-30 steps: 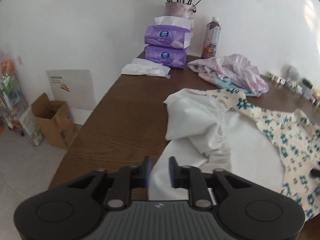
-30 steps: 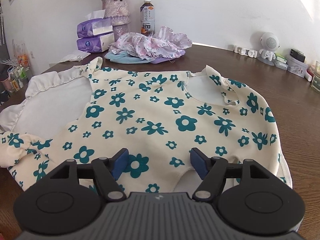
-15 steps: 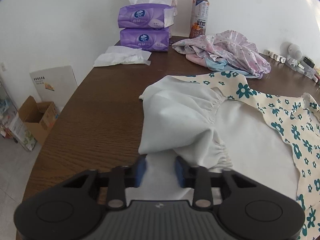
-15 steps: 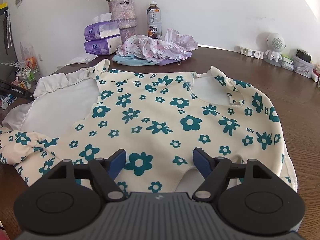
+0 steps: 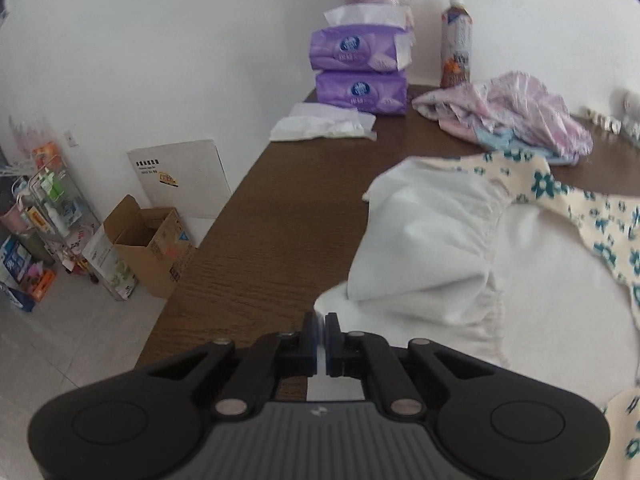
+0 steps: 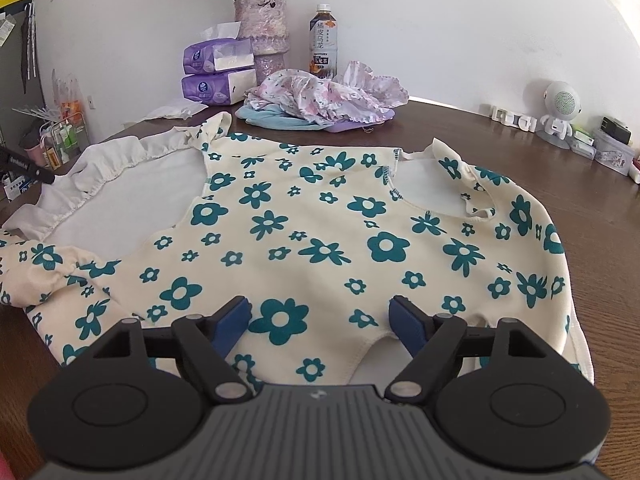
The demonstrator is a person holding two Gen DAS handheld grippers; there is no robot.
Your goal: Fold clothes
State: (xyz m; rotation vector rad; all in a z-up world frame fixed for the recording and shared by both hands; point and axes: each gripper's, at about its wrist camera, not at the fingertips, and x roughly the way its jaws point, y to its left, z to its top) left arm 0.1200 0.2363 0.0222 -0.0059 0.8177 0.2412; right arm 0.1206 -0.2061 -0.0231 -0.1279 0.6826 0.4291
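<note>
A cream garment with teal flowers (image 6: 320,240) lies spread on the brown table (image 6: 600,240). Its white inside and a gathered white sleeve (image 5: 432,240) show at the left. In the left wrist view my left gripper (image 5: 321,320) is shut on the white sleeve's cuff edge near the table's left side. My right gripper (image 6: 320,316) hovers open over the garment's near hem, a flower between its blue pads (image 6: 234,316). The tip of the left gripper (image 6: 24,164) shows at the far left of the right wrist view.
A heap of pink and blue clothes (image 6: 324,100) lies at the back. Behind it stand two purple tissue packs (image 5: 360,68), a vase (image 6: 262,24) and a drink bottle (image 6: 323,46). Loose tissue (image 5: 324,126) lies nearby. Small gadgets (image 6: 560,116) line the right edge. A cardboard box (image 5: 140,248) sits on the floor.
My left gripper has gone from open around the white cuff edge to shut on it, and has drawn back a little. The right gripper has stayed open over the hem.
</note>
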